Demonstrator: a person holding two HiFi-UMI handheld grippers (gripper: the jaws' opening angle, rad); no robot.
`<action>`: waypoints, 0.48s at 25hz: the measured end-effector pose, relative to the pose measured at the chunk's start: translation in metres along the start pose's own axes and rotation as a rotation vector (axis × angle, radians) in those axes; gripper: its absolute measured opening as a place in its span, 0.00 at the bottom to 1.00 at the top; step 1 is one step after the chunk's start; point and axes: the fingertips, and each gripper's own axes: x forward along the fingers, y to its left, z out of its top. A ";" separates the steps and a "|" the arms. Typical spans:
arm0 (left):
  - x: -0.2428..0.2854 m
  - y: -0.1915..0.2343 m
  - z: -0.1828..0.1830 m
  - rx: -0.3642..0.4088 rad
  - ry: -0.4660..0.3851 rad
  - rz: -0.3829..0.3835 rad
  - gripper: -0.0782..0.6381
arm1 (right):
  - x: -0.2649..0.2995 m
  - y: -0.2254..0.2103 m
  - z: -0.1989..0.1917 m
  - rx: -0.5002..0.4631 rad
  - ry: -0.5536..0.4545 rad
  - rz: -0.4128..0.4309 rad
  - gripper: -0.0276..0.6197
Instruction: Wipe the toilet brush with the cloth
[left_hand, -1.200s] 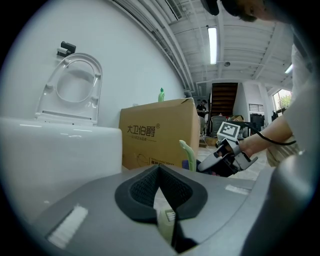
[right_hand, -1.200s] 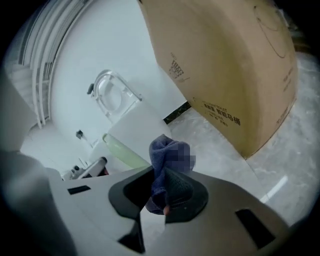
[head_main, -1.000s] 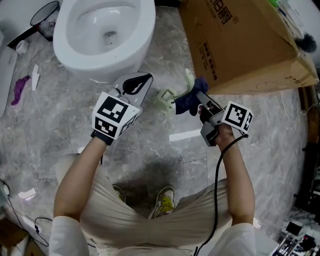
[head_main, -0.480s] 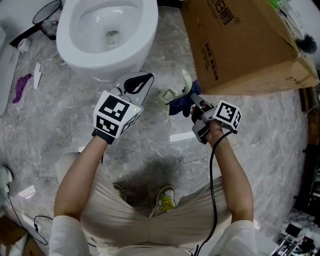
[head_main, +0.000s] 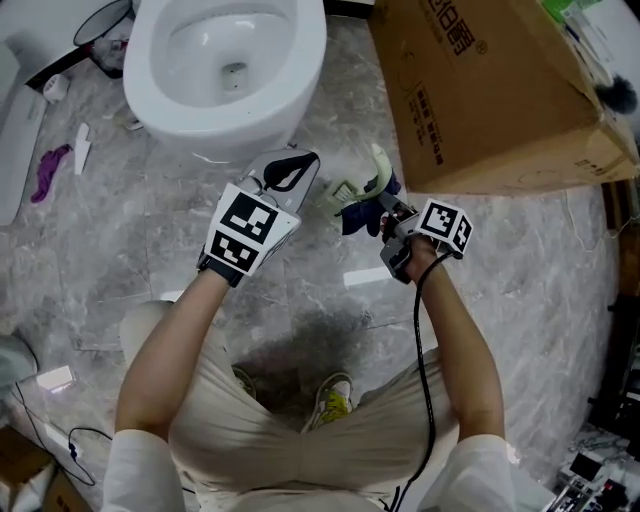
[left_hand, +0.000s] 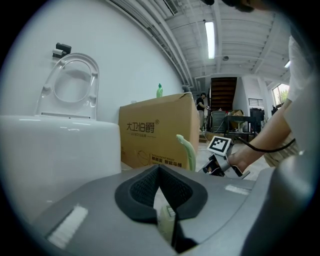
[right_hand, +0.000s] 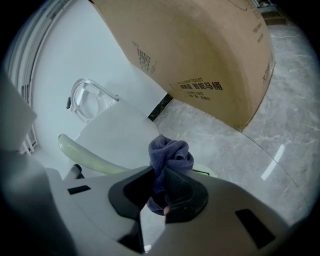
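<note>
The pale green toilet brush (head_main: 352, 186) hangs above the floor between my two grippers, its curved handle (left_hand: 186, 149) rising toward the box. My left gripper (head_main: 300, 166) is shut, and a pale ridged end of the brush shows between its jaws (left_hand: 167, 222). My right gripper (head_main: 386, 216) is shut on a bunched dark blue cloth (head_main: 362, 213). In the right gripper view the cloth (right_hand: 170, 152) bulges out past the fingertips and lies against the handle (right_hand: 95, 155), which crosses just behind it.
A white toilet (head_main: 175, 110) stands close beyond the left gripper, and a large cardboard box (head_main: 480, 90) stands beyond the right one. Paper scraps, a white strip (head_main: 365, 277) and a purple rag (head_main: 50, 165) lie on the grey marble floor. My shoes (head_main: 330, 400) are below.
My right gripper has sunk lower with the cloth and rolled a little, staying by the brush handle. The left gripper has kept its place and its hold.
</note>
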 end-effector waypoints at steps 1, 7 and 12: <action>0.000 0.000 0.000 -0.003 -0.001 0.000 0.10 | 0.003 -0.003 0.000 0.000 0.003 -0.002 0.13; -0.001 -0.003 -0.002 -0.049 0.006 -0.001 0.10 | 0.012 -0.015 -0.003 0.022 0.014 -0.012 0.13; 0.001 -0.009 -0.010 -0.023 0.032 -0.014 0.10 | 0.010 -0.009 -0.007 0.030 0.037 -0.019 0.13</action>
